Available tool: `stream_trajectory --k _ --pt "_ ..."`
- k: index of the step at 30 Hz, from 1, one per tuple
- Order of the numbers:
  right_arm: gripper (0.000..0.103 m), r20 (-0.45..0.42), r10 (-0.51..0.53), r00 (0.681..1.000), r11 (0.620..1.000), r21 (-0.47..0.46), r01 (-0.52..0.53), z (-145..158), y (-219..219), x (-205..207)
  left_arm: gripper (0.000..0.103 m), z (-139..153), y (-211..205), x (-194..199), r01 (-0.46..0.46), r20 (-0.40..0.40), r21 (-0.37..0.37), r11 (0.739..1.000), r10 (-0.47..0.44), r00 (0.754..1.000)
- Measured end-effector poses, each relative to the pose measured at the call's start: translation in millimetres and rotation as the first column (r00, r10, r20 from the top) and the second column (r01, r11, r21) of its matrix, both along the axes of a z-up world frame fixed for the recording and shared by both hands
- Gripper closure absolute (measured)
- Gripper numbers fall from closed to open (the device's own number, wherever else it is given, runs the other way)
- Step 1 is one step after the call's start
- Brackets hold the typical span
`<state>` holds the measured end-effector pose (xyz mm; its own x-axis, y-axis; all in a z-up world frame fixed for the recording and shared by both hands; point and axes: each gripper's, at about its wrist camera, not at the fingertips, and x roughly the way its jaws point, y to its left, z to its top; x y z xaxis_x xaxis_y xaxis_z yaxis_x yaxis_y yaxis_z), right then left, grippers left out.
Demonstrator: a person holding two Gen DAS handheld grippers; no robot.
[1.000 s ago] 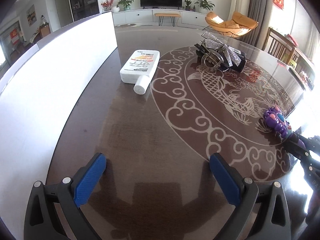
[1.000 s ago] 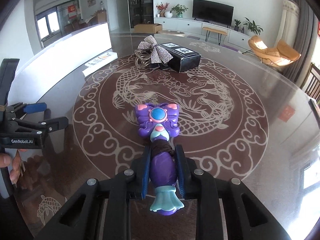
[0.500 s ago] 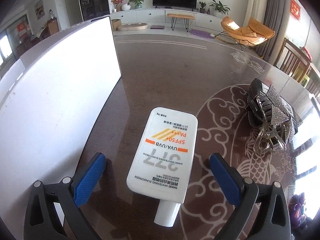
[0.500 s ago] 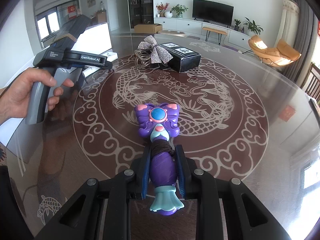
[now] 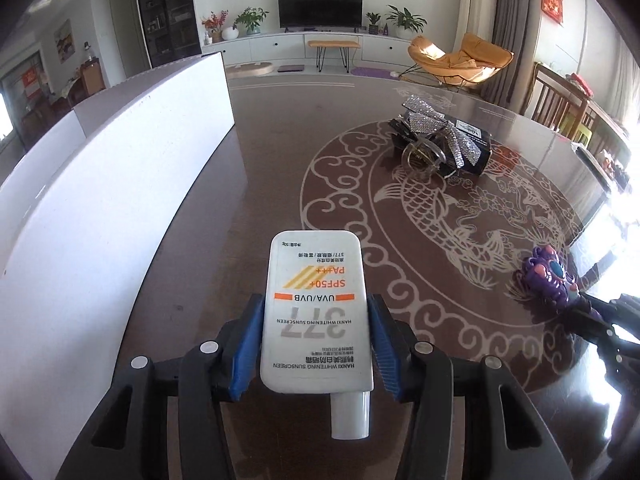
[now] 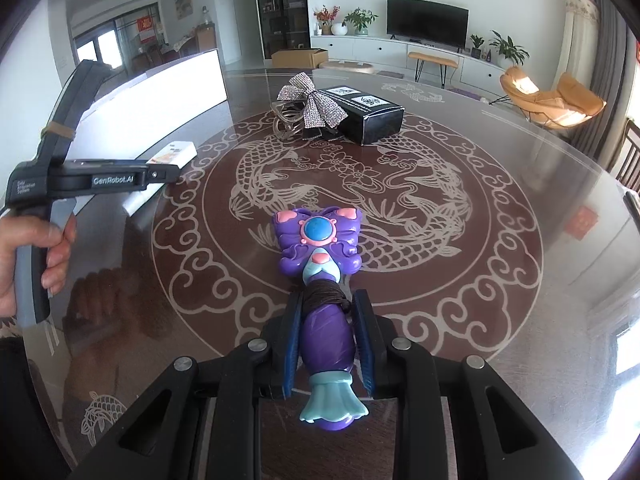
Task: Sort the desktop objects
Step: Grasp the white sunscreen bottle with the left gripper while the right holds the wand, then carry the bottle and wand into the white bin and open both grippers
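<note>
My left gripper (image 5: 316, 316) is shut on a white sunscreen tube (image 5: 316, 320), cap toward the camera, blue pads on both sides of it. In the right wrist view the tube's far end (image 6: 174, 152) shows ahead of the left gripper body (image 6: 100, 178). My right gripper (image 6: 326, 310) is shut on the handle of a purple butterfly toy wand (image 6: 318, 240) lying on the table. The wand's head also shows at the right of the left wrist view (image 5: 550, 278).
A long white box (image 5: 100, 200) stands along the table's left side. A black box (image 6: 362, 114) with a glittery silver bow (image 6: 316, 106) and clear hair clips (image 5: 422, 156) lies at the far middle. The table edge (image 5: 600, 200) runs along the right.
My left gripper moved forward over the sunscreen tube and closed on it. The right gripper and the wand have not moved.
</note>
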<state>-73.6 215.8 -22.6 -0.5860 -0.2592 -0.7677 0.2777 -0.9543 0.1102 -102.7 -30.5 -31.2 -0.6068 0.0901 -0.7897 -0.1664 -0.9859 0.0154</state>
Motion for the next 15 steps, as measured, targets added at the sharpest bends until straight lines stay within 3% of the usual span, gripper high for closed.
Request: stream_trajectory --k 6,12,15 --pt "0.080 0.059 0.023 0.998 0.999 -0.028 -0.021 11.2 5.3 -2.8 0.052 31.9 -16.5 56.1 -0.009 -0.056 0.108 0.994 0.015 0.998" --pt "0.080 0.050 0.039 0.998 0.993 -0.115 -0.033 39.1 -0.7 12.1 0.052 52.4 -45.0 76.1 -0.071 -0.067 0.197 0.978 0.086 0.994" --pt "0.080 0.045 0.078 0.996 0.996 -0.054 -0.076 40.9 -15.4 17.9 0.052 56.8 -57.2 86.2 -0.097 -0.064 0.213 0.972 0.113 0.992"
